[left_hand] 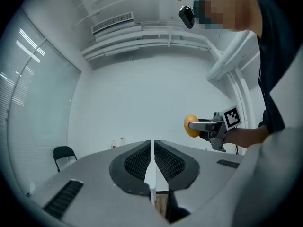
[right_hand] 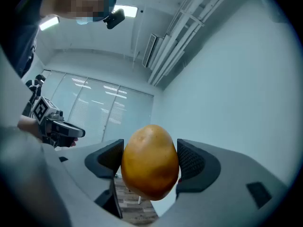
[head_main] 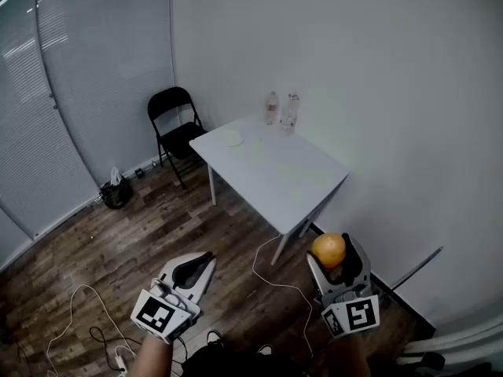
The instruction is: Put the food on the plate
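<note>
The right tool (right_hand: 150,161) at 5 o'clock pinched the food (head_main: 328,250), while the left tool (left_hand: 152,146) at 7 o'clock was pressed together.

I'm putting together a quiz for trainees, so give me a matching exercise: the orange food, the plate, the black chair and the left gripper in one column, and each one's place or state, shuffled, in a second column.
Column one:
1. orange food
2. plate
3. black chair
4. left gripper

Column two:
A. lies on the white table, near the bottles
B. jaws together, nothing between them
C. clamped between the jaws of the right gripper
D. stands on the wood floor in the corner

Pairs: 1-C, 2-A, 3-D, 4-B
</note>
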Action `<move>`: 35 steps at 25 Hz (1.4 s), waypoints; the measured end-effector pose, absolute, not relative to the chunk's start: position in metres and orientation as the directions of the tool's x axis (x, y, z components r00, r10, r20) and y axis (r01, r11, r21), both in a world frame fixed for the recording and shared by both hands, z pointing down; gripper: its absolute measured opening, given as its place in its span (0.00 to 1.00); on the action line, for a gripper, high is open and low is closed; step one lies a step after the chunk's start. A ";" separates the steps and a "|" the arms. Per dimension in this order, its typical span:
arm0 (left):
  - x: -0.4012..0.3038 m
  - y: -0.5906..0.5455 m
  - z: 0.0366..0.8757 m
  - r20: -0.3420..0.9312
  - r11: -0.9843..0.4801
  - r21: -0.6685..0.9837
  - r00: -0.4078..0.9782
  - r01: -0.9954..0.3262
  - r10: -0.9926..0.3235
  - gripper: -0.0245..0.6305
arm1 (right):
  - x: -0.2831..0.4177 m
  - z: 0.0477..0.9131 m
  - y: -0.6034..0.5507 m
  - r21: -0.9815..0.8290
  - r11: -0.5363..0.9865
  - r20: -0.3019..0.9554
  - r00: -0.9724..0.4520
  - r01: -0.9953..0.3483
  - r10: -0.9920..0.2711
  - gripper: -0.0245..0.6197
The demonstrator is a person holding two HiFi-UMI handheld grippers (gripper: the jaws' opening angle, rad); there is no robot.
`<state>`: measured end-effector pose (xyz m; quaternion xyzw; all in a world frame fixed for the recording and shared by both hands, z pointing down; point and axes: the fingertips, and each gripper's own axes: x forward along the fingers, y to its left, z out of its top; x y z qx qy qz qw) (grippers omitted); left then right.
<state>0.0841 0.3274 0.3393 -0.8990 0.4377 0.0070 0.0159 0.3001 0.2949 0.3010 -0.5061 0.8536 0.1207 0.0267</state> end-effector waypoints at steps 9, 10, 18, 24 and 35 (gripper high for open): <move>0.087 0.342 0.342 -0.032 -0.622 -0.017 0.622 -0.783 -0.782 0.10 | 0.296 0.304 0.305 0.181 0.472 -0.159 -0.500 -0.863 -0.852 0.60; 0.086 0.343 0.342 -0.034 -0.621 -0.017 0.621 -0.784 -0.783 0.10 | 0.294 0.304 0.305 0.183 0.475 -0.159 -0.502 -0.861 -0.850 0.60; 0.068 0.337 0.342 -0.038 -0.609 -0.009 0.609 -0.793 -0.792 0.10 | 0.279 0.303 0.296 0.197 0.481 -0.150 -0.511 -0.854 -0.847 0.60; 0.025 0.334 0.345 -0.049 -0.603 -0.009 0.603 -0.797 -0.796 0.10 | 0.233 0.308 0.293 0.203 0.500 -0.143 -0.531 -0.842 -0.835 0.60; -0.048 0.330 0.360 -0.040 -0.633 -0.021 0.633 -0.774 -0.773 0.10 | 0.149 0.322 0.290 0.221 0.482 -0.139 -0.517 -0.848 -0.845 0.60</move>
